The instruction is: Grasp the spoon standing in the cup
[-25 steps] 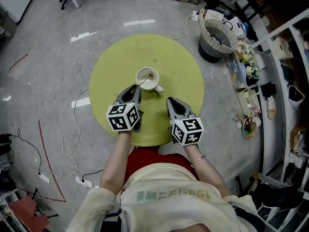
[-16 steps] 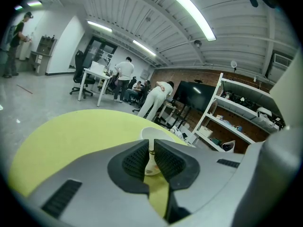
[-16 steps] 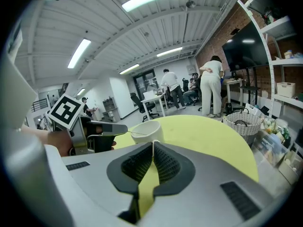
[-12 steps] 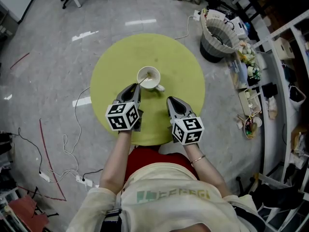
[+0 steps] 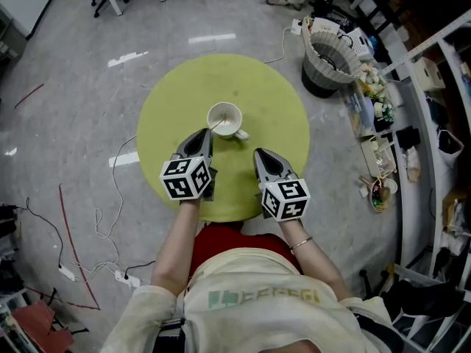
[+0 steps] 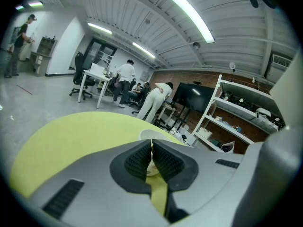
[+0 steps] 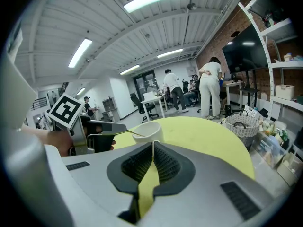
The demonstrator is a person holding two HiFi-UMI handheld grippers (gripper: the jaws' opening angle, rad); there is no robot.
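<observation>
A white cup stands near the middle of the round yellow-green table. A thin spoon leans out of it toward the lower left. My left gripper is at the cup's near-left side, shut on the spoon's handle end. The right gripper view shows the handle running from the left gripper into the cup. In the left gripper view the pads meet, with the cup just behind them. My right gripper hovers a little nearer and to the cup's right, shut and holding nothing.
A grey basket sits on the floor beyond the table's right edge. Cluttered shelves line the right side. Cables trail on the floor at left. People and desks stand far off.
</observation>
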